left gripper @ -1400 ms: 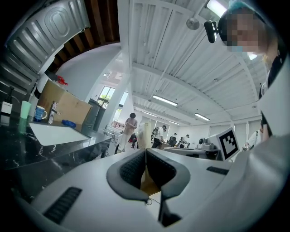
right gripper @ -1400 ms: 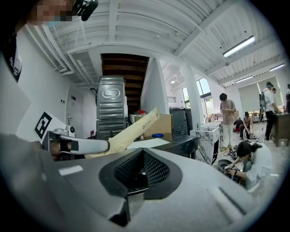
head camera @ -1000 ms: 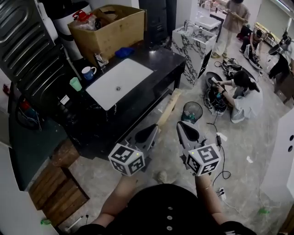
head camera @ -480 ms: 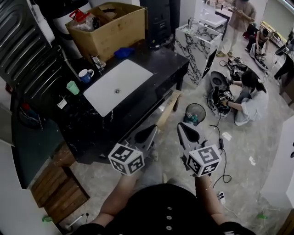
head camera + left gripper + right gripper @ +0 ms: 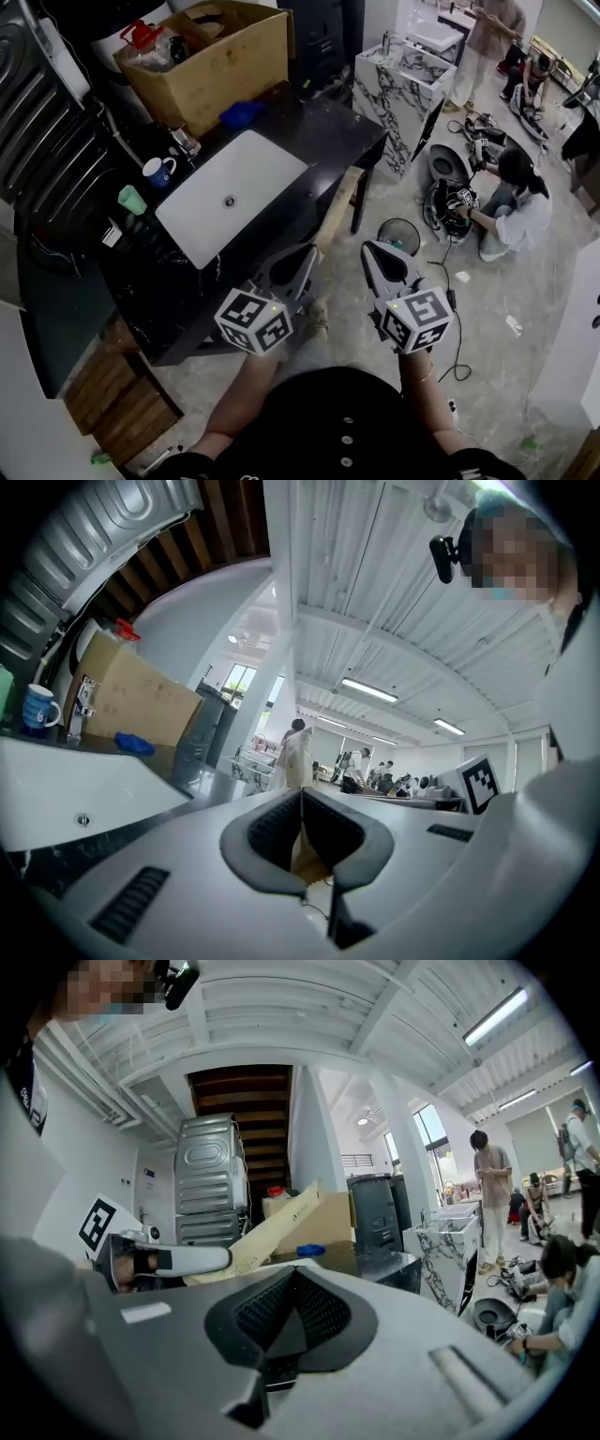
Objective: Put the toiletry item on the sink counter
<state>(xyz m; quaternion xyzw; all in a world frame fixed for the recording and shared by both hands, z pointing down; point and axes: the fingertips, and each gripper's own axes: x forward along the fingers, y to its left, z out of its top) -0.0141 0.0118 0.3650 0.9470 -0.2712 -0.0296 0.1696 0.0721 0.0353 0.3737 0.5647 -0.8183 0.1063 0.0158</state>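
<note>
A black sink counter point(image 5: 330, 131) with a white basin point(image 5: 234, 192) stands ahead of me and to the left. On it sit a blue item point(image 5: 242, 114), a blue mug point(image 5: 157, 172) and a green cup point(image 5: 132, 199). I cannot tell which one is the toiletry item. My left gripper point(image 5: 305, 253) is shut and empty, hanging over the floor by the counter's front edge. My right gripper point(image 5: 370, 248) is shut and empty beside it. The left gripper view shows the mug point(image 5: 39, 708), the faucet point(image 5: 80, 710) and the blue item point(image 5: 134, 744).
A cardboard box point(image 5: 220, 56) with a red-capped bottle point(image 5: 141, 36) stands at the counter's back. A wooden plank point(image 5: 337, 206) leans on the counter's right end, with a wastebasket point(image 5: 398, 234) near it. A marble vanity point(image 5: 403, 80) and people on the floor point(image 5: 511, 202) are to the right.
The counter has slid down and to the left in the head view and looks nearer. Both grippers have stayed shut and side by side in front of my body.
</note>
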